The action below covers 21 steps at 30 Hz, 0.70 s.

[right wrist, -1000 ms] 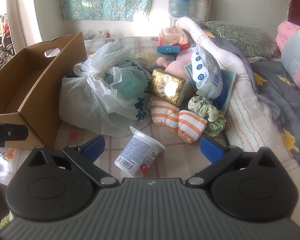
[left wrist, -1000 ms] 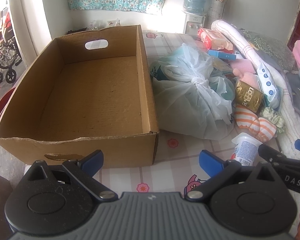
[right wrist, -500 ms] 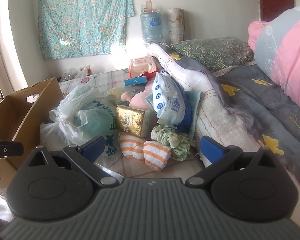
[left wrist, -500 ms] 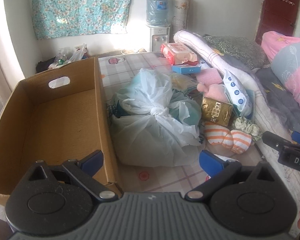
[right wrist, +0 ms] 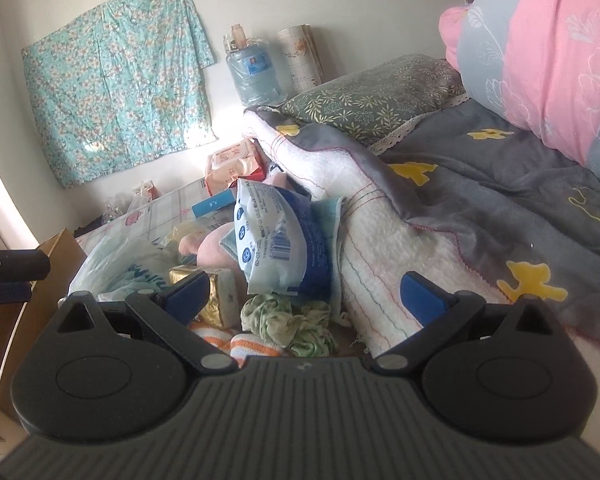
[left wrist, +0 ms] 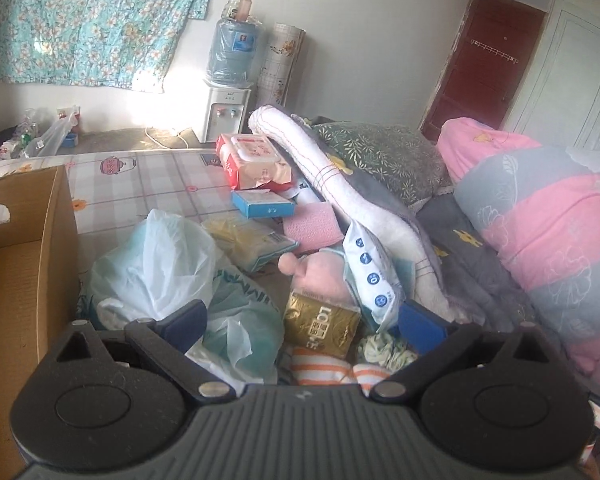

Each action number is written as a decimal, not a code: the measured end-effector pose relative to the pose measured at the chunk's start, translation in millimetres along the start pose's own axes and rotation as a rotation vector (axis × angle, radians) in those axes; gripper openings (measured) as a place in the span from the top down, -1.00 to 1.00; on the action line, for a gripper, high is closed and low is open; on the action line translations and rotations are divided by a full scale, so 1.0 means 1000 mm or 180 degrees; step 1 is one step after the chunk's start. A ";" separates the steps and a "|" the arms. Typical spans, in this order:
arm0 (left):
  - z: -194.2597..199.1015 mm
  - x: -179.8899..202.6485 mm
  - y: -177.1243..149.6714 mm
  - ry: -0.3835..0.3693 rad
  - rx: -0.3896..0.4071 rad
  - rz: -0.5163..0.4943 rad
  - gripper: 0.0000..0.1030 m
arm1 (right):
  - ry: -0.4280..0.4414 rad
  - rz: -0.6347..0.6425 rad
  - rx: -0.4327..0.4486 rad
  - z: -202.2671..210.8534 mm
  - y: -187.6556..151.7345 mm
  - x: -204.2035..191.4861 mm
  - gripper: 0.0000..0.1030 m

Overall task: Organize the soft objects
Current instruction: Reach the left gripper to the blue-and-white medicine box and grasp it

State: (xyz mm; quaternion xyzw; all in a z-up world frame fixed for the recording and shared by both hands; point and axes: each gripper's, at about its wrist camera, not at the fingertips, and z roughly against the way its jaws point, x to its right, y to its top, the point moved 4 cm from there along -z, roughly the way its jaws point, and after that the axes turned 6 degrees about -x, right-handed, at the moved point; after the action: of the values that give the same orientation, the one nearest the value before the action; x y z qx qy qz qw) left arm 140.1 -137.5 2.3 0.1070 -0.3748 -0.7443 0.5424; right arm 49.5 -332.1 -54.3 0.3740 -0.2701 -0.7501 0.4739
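**Sorting not yet begun**

Both claws, left (left wrist: 302, 326) and right (right wrist: 304, 294), hang released and empty. The soft pile, striped socks (left wrist: 324, 366) and green scrunchie (right wrist: 288, 320), lies just ahead; the cardboard box (left wrist: 24, 280) to their left looks empty.

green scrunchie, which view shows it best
The right wrist view: the green scrunchie lies in full sight between the open fingers of the right hand-held gripper. In the left wrist view the scrunchie is only partly seen, cut off by the gripper body.
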 end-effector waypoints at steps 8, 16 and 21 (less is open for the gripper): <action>-0.031 -0.001 0.030 0.0049 -0.0201 0.0294 -0.89 | 0.0118 0.0334 0.0023 -0.045 0.028 -0.016 -0.62; -0.049 -0.026 0.062 0.0288 -0.0378 0.0436 -0.64 | 0.0343 0.0491 -0.0037 -0.070 0.062 -0.038 -0.50; -0.065 -0.036 0.112 0.0327 -0.0411 0.0200 -0.64 | 0.0678 0.0447 -0.0096 -0.082 0.115 -0.047 -0.48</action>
State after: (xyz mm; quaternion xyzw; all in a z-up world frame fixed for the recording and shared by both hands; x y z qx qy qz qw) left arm 271.9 -148.6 23.7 0.0980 -0.3009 -0.7430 0.5898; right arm 188.0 -340.2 -0.1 0.4246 -0.2325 -0.6750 0.5568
